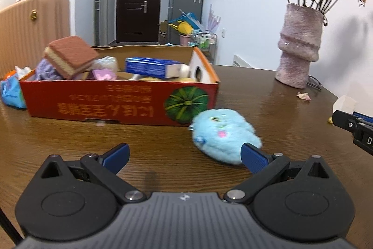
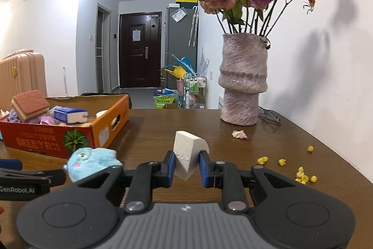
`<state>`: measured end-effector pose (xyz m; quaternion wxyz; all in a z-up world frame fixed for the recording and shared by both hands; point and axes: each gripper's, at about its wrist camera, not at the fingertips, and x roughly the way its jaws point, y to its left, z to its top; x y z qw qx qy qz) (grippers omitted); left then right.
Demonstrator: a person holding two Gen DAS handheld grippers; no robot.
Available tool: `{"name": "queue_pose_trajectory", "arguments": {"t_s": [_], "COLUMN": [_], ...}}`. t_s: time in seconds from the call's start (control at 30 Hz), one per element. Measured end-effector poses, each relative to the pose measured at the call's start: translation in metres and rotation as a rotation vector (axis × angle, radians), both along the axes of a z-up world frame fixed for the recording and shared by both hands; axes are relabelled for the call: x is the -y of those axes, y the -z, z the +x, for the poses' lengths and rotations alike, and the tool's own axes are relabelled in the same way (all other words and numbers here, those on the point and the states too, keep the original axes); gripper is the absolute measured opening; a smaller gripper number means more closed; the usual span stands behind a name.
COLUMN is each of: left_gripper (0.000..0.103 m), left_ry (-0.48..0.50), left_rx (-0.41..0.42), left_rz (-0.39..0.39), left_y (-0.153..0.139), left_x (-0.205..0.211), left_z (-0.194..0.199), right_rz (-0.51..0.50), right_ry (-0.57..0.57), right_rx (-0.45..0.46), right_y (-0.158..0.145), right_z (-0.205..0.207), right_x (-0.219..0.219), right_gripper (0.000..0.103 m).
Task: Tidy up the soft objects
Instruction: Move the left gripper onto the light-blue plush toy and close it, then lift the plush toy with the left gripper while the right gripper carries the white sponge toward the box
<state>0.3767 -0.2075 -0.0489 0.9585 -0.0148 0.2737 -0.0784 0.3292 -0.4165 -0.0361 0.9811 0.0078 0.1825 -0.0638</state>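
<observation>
A fluffy light-blue plush toy [image 1: 223,134] lies on the wooden table in front of the orange cardboard box [image 1: 121,99]. My left gripper [image 1: 184,159] is open just before it, its right finger touching the plush's near side. The plush also shows in the right wrist view [image 2: 93,161]. My right gripper [image 2: 186,167] is shut on a white foam wedge [image 2: 186,155] and holds it above the table. The box [image 2: 70,134] holds a brown-and-cream sponge [image 1: 70,57], a blue pack [image 1: 151,67] and other soft items.
A pink textured vase [image 2: 242,85] with dried roses stands at the back right, glasses [image 2: 270,116] beside it. A fallen petal [image 2: 240,134] and yellow crumbs [image 2: 300,174] lie on the table. A blue packet [image 1: 11,90] lies left of the box. A pink suitcase [image 1: 30,27] stands behind.
</observation>
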Motion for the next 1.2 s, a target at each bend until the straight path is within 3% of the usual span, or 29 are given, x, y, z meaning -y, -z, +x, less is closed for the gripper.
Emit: {"name": "queue_pose_trajectory", "arguments": {"t_s": [0.23,0.73,0.97,1.03,1.1,1.2], "left_gripper": [0.103,0.103,0.103,0.097,0.083,0.077], "left_ry": [0.065,0.134,0.167,0.180,0.191,0.223], "left_rx": [-0.014,-0.032,-0.089,-0.107,-0.113,-0.112], "left_rz": [0.009,0.180,0.182,0.166,0.149,0.126], "left_y": [0.003,0.017,0.022,0.023,0.023,0.022], "left_x": [0.028,0.073,0.075,0.075,0.072,0.071], "left_z": [0.014,0.051,0.068,0.072,0.074,0.071], "right_rz": [0.006,0.117,0.144,0.141,0.140,0.136], "right_ry": [0.034,0.070,0.096,0.095,0.093,0.092], "right_rx": [-0.019,-0.079,-0.096,-0.096,-0.096,-0.098], "right_y": [0.004,0.019,0.022,0.022,0.022,0.022], "right_z": [0.005,0.021,0.026,0.026,0.025,0.026], "right_x": [0.021,0.060,0.072,0.072,0.071,0.071], "right_gripper": [0.022,0.022,0.022,0.022,0.022,0.022]}}
